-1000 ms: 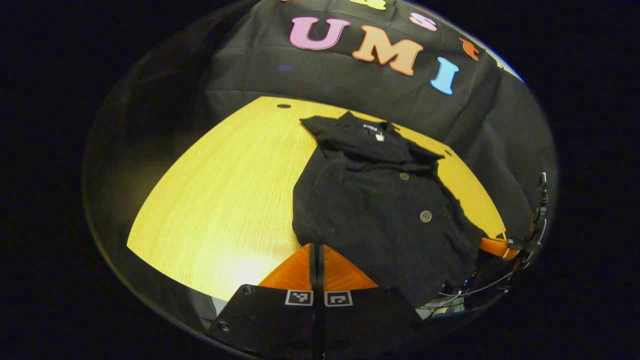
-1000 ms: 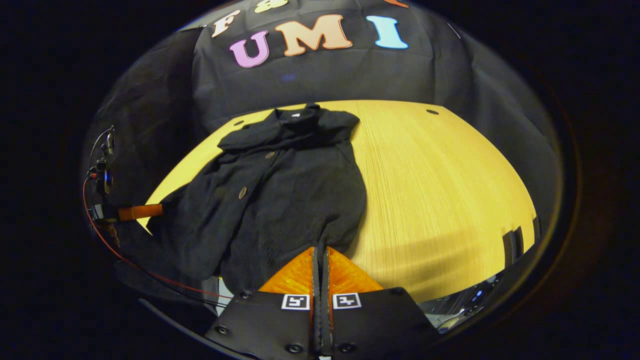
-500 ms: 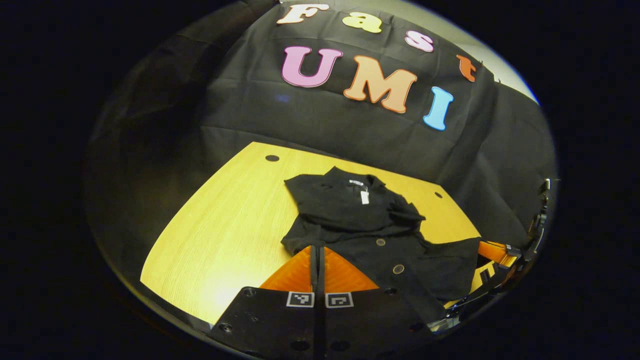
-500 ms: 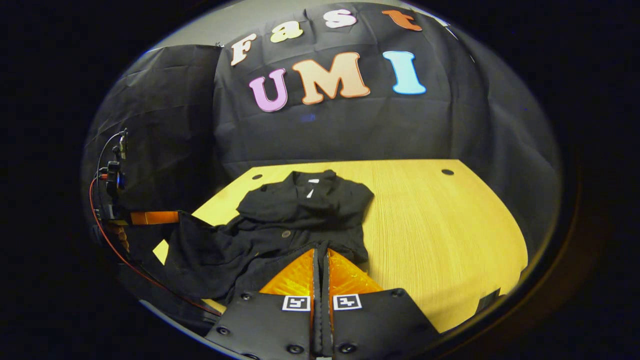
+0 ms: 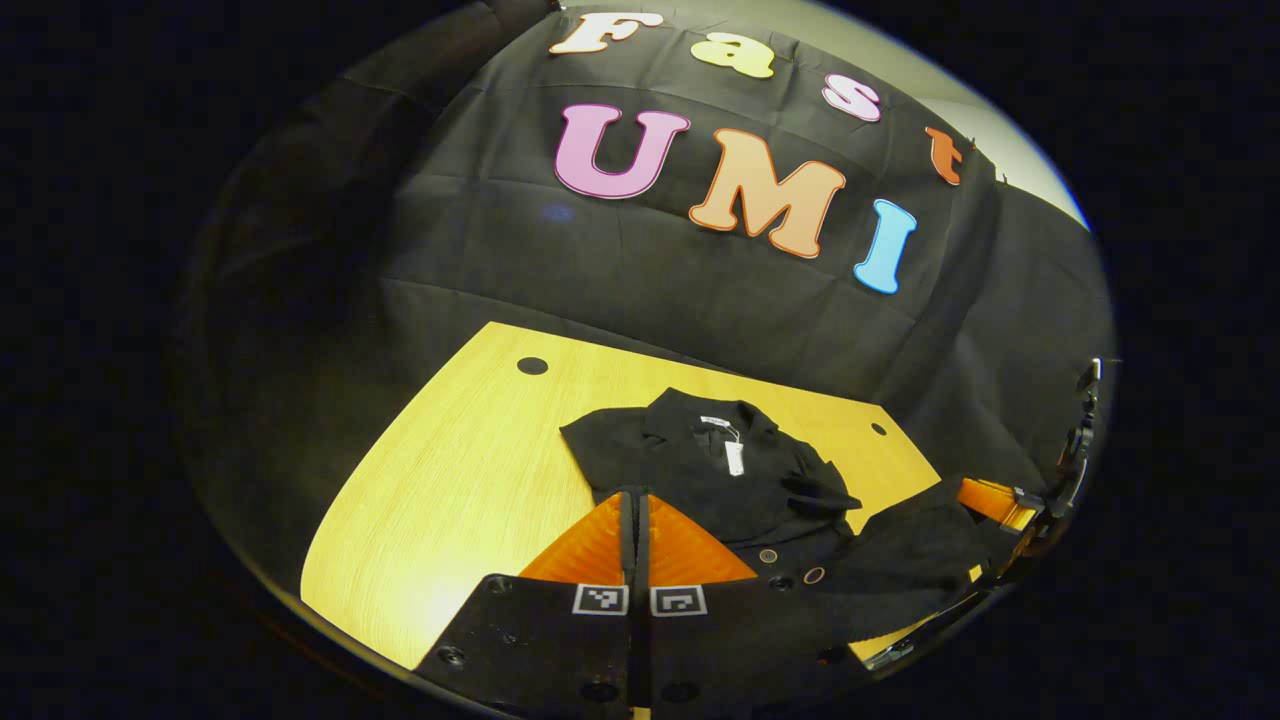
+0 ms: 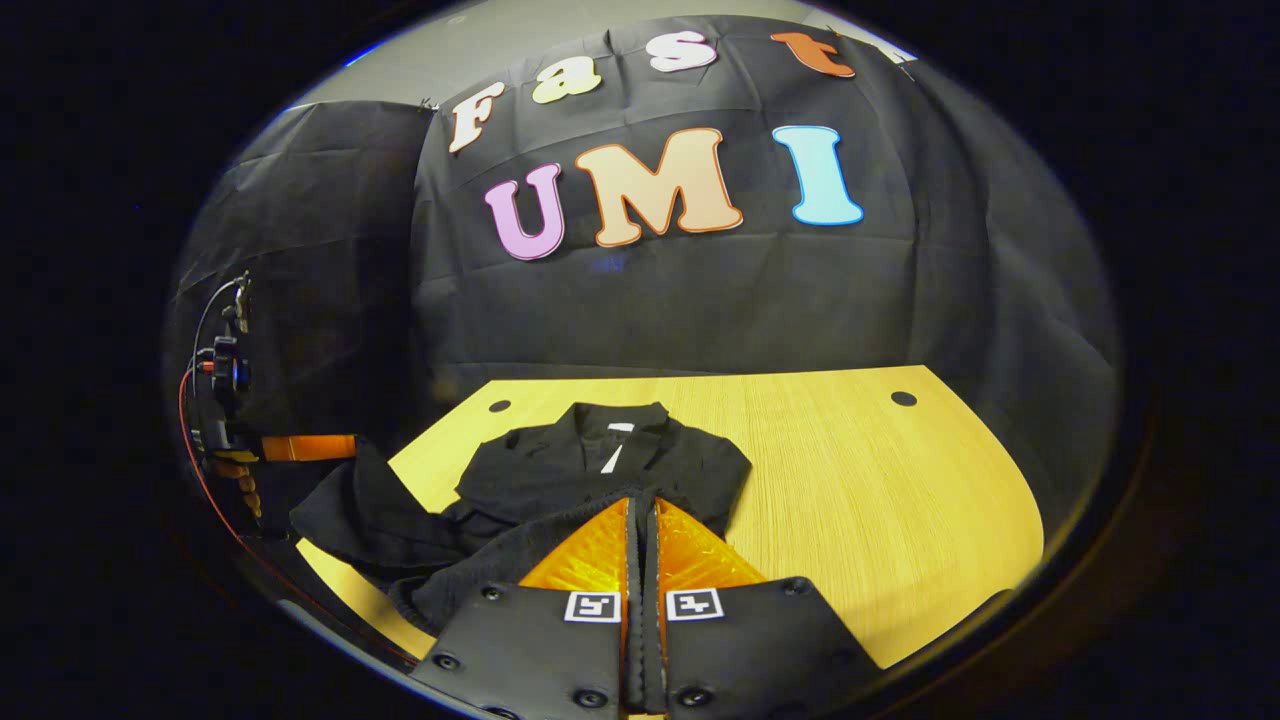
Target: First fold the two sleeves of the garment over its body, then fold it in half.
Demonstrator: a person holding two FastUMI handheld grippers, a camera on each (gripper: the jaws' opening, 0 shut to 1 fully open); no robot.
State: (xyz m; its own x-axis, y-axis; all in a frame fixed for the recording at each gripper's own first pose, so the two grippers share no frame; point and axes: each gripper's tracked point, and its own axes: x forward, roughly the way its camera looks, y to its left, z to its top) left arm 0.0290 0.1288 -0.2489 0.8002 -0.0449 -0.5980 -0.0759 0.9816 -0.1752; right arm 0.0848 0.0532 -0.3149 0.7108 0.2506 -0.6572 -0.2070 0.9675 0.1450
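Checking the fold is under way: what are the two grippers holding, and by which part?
Both hold the black garment by its bottom hem, one corner each: the left gripper and the right gripper, raised toward the collar.

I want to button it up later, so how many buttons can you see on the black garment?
2 in the left gripper view: one button just right of the left gripper, another farther right on the garment. Folded cloth may hide more.

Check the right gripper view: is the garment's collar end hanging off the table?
No, the garment's collar end lies flat on the wooden table.
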